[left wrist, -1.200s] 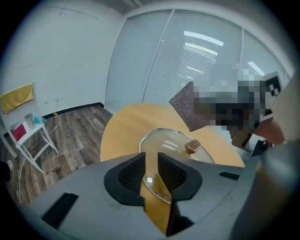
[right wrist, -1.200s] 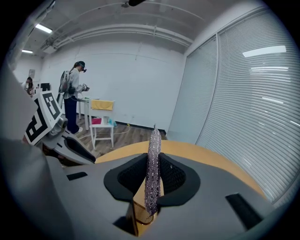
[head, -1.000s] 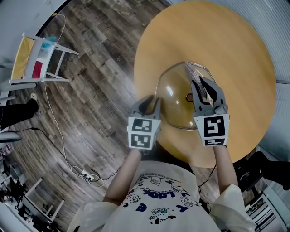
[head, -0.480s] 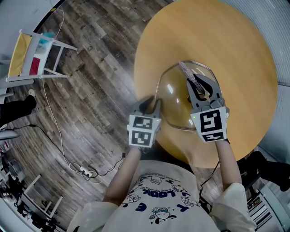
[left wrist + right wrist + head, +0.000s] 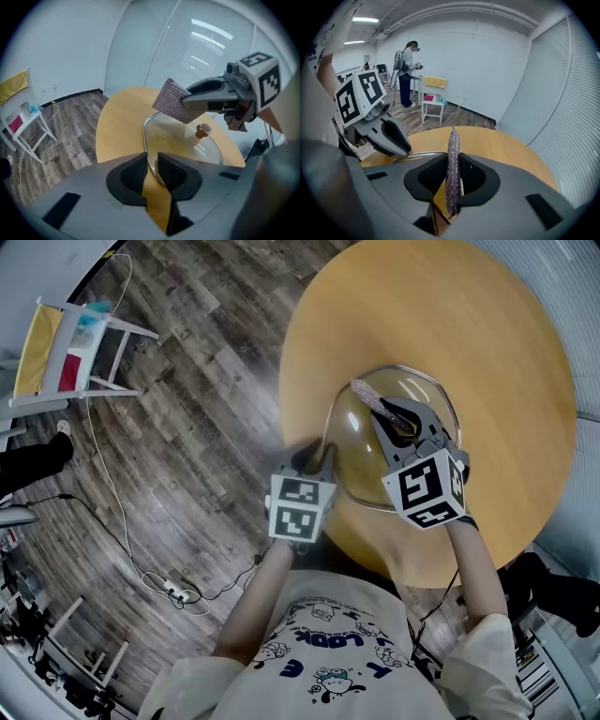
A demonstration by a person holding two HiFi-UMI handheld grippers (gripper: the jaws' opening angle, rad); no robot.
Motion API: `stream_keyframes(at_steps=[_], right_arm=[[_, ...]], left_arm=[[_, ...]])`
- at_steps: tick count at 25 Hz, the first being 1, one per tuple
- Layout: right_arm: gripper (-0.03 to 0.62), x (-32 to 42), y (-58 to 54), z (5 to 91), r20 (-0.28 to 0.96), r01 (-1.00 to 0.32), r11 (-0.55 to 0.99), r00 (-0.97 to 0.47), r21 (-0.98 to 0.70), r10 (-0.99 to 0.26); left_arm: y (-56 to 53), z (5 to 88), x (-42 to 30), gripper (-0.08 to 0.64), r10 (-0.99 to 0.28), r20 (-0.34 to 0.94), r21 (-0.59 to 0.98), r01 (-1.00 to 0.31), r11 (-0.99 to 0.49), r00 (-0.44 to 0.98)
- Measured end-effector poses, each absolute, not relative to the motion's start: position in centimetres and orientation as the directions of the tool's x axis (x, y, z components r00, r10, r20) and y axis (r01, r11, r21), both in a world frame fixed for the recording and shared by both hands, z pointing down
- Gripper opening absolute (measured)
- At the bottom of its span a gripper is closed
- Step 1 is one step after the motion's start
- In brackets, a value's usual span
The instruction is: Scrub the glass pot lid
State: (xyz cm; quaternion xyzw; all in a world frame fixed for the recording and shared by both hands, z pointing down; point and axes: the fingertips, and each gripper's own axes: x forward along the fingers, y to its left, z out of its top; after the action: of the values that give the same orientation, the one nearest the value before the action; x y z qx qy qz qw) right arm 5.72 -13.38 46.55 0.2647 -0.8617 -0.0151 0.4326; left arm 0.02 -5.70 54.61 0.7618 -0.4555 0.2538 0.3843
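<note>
So, L to R: left gripper [image 5: 314,454] sits at the near-left rim of the glass pot lid [image 5: 352,446], well left of the knob [image 5: 203,130], jaws pinched narrow on the metal rim, which reads as the steadying hold. Lid lies dome up on the round table [image 5: 487,352]. Right gripper [image 5: 386,412] hangs just over the knob, jaws clamped on a silvery scrub cloth [image 5: 366,395] held on edge. Cloth's long axis runs out from the jaws past the knob toward the far-left glass; can't tell if it touches. Next stroke prob. needs it pressed down there, and the right gripper is the nearer one.
</note>
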Motion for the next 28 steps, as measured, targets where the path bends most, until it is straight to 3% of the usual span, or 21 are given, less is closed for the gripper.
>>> stream_keyframes(at_steps=[28], right_arm=[[0.081, 3.5, -10.8, 50.5, 0.869, -0.263, 0.961, -0.452, 0.086, -0.202]], left_arm=[[-5.5, 56.1, 0.1, 0.067, -0.465, 0.759, 0.367, -0.889, -0.272, 0.456]])
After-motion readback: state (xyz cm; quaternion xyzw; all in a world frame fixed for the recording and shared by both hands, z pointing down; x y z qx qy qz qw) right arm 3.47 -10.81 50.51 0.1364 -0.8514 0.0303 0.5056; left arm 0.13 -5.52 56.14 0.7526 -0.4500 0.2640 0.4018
